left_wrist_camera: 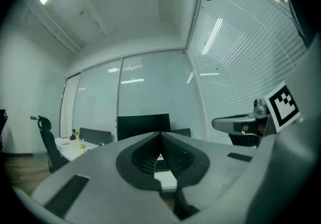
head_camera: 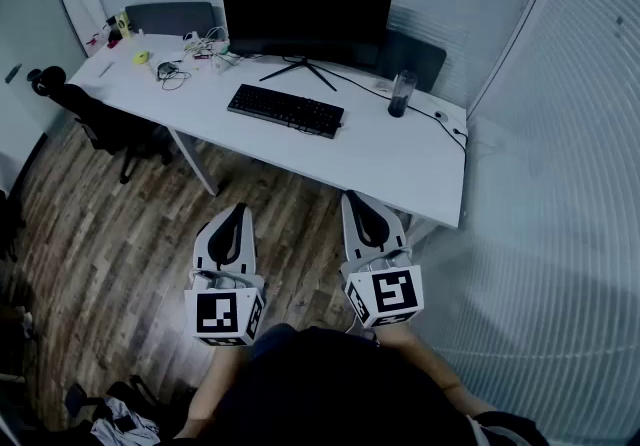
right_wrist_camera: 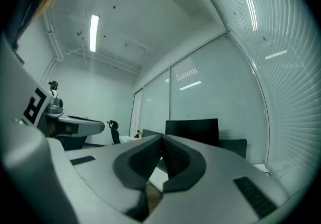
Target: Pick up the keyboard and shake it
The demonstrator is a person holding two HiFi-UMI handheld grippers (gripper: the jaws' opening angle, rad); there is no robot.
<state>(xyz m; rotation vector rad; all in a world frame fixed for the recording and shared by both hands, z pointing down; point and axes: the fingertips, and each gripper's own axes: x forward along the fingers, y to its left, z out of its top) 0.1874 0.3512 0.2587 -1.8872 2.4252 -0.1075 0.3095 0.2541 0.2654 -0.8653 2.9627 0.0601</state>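
A black keyboard (head_camera: 286,110) lies on the white table (head_camera: 400,159), in front of a dark monitor (head_camera: 306,16). Both grippers hang over the wooden floor, short of the table's near edge and well apart from the keyboard. My left gripper (head_camera: 236,209) is shut with nothing between its jaws, and so is my right gripper (head_camera: 355,196). In the left gripper view the shut jaws (left_wrist_camera: 160,133) point level at the monitor (left_wrist_camera: 143,126), hiding most of the keyboard. The right gripper view shows its shut jaws (right_wrist_camera: 161,137) aimed the same way.
A dark bottle (head_camera: 401,94) stands on the table right of the keyboard. Cables and small items (head_camera: 190,54) clutter the back left. A black office chair (head_camera: 100,119) stands at the table's left end. A blind-covered glass wall (head_camera: 560,184) runs along the right.
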